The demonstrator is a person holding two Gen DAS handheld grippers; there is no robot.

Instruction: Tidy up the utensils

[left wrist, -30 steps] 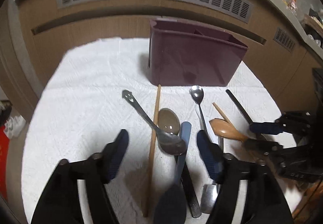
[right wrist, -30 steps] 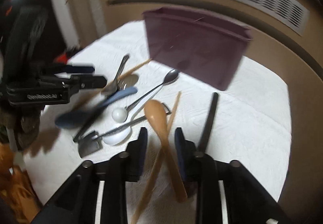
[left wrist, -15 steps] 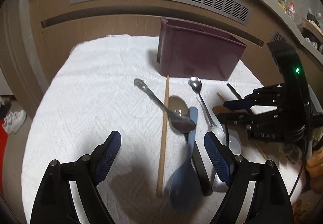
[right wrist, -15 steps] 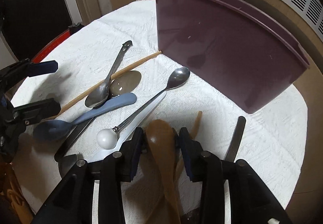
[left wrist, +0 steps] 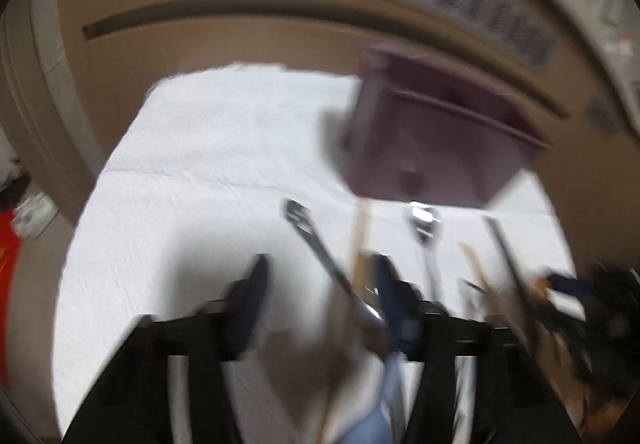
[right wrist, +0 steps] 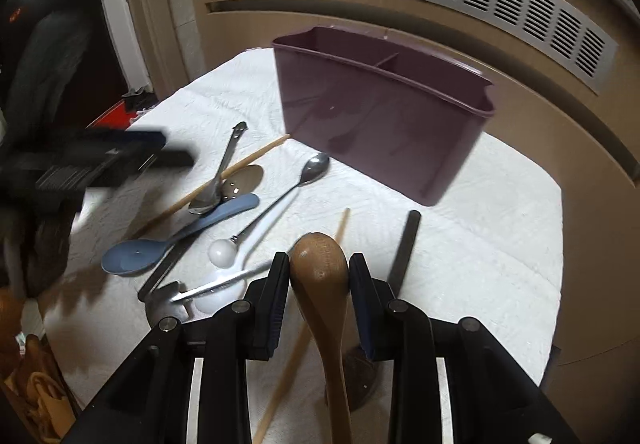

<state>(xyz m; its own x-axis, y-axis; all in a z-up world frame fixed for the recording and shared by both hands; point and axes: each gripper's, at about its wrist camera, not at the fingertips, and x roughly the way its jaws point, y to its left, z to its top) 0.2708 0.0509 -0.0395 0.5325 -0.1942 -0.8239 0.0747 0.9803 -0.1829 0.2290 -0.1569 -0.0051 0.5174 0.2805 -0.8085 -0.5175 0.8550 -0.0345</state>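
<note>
Right gripper (right wrist: 319,276) clamps wooden spoon (right wrist: 320,264) by its bowl, lifted clear for the purple caddy (right wrist: 384,120) ahead. Left gripper (left wrist: 320,296) hangs wide over remaining utensils, view blurred.

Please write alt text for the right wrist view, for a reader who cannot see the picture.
The right gripper is shut on a wooden spoon, bowl forward, raised above a white cloth. Ahead stands a purple utensil caddy with a divider; to the left lie a blue spoon, metal spoons and a chopstick.
</note>
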